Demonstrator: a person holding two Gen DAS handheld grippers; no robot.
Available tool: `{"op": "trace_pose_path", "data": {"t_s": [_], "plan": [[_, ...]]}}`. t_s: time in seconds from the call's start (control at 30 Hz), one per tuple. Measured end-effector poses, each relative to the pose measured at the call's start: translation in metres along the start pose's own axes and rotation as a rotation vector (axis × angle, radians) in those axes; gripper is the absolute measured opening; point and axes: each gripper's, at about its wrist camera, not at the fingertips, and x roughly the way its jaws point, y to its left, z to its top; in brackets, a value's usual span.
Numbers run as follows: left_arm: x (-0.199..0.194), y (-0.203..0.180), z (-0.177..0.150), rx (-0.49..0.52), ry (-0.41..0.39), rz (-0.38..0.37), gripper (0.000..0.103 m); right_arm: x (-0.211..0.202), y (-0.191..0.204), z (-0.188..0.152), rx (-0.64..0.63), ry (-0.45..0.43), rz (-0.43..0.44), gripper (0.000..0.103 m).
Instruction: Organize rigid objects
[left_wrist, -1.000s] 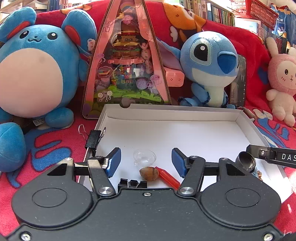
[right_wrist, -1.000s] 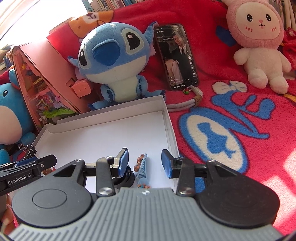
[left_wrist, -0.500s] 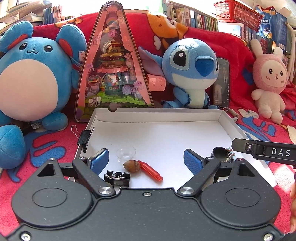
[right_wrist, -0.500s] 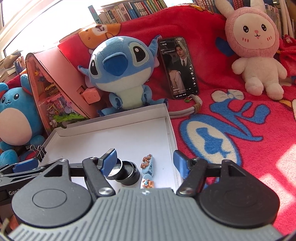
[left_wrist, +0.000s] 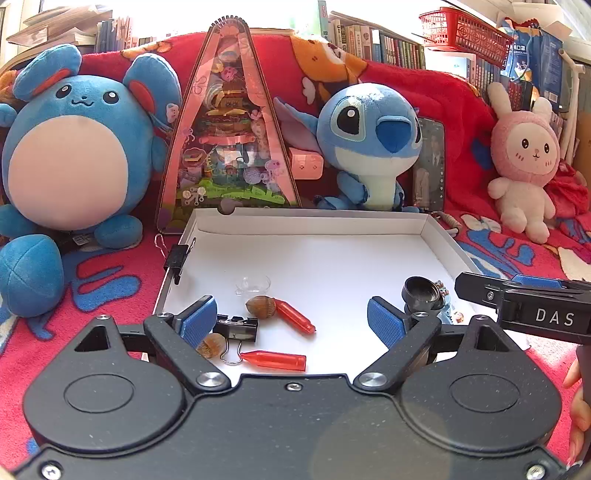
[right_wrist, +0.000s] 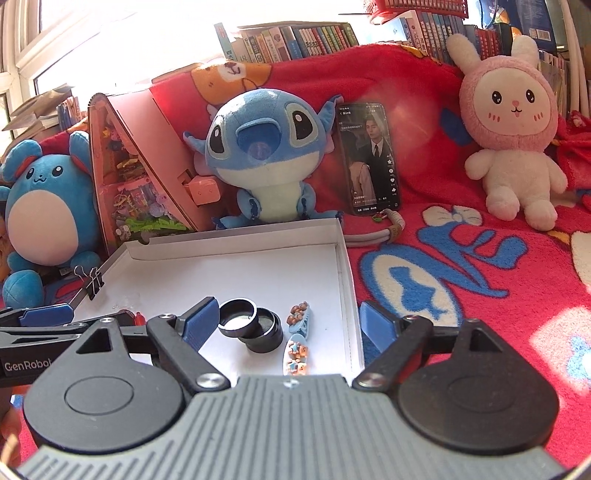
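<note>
A white shallow box (left_wrist: 314, 221) (right_wrist: 236, 245) lies on the red blanket. In it, near the front left, lie two acorns (left_wrist: 260, 306), two red plastic pieces (left_wrist: 295, 316), a black binder clip (left_wrist: 236, 328) and a clear little cup (left_wrist: 253, 285). At the front right lie two black metal rings (right_wrist: 251, 325) (left_wrist: 423, 293) and two blue hair clips with bears (right_wrist: 297, 352). My left gripper (left_wrist: 291, 323) is open and empty above the box's front edge. My right gripper (right_wrist: 286, 326) is open and empty over the rings and clips.
Another binder clip (left_wrist: 177, 258) grips the box's left wall. Behind the box stand a blue round plush (left_wrist: 74, 155), a pink triangular display case (left_wrist: 227, 140), a Stitch plush (left_wrist: 369, 140), a phone (right_wrist: 369, 158) and a pink rabbit plush (right_wrist: 513, 125). Bookshelves fill the back.
Both grippers opened wide and pulled back and up from the box. The binder clip and the rings now lie loose in the box.
</note>
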Motion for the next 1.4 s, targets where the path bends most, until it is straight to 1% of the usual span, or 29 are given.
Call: {"op": "trace_pose_path", "data": {"t_s": [0.43, 0.63, 1.07, 1.13, 1.4], "plan": [[-0.029, 0.004, -0.018, -0.009, -0.015, 0.014, 0.088, -0.028, 0.005, -0.016, -0.062, -0.025, -0.001, 0.099], [-0.040, 0.006, -0.031, -0.012, -0.015, 0.012, 0.088, -0.037, 0.008, -0.023, -0.075, -0.031, -0.004, 0.101], [-0.057, 0.006, -0.054, 0.012, -0.019, 0.034, 0.089, -0.052, 0.013, -0.043, -0.098, -0.029, -0.018, 0.103], [-0.058, 0.006, -0.058, 0.008, -0.014, 0.039, 0.095, -0.052, 0.013, -0.048, -0.105, -0.026, -0.023, 0.103], [-0.056, 0.010, -0.075, -0.010, 0.007, 0.061, 0.095, -0.048, 0.011, -0.067, -0.097, 0.025, -0.040, 0.103]]}}
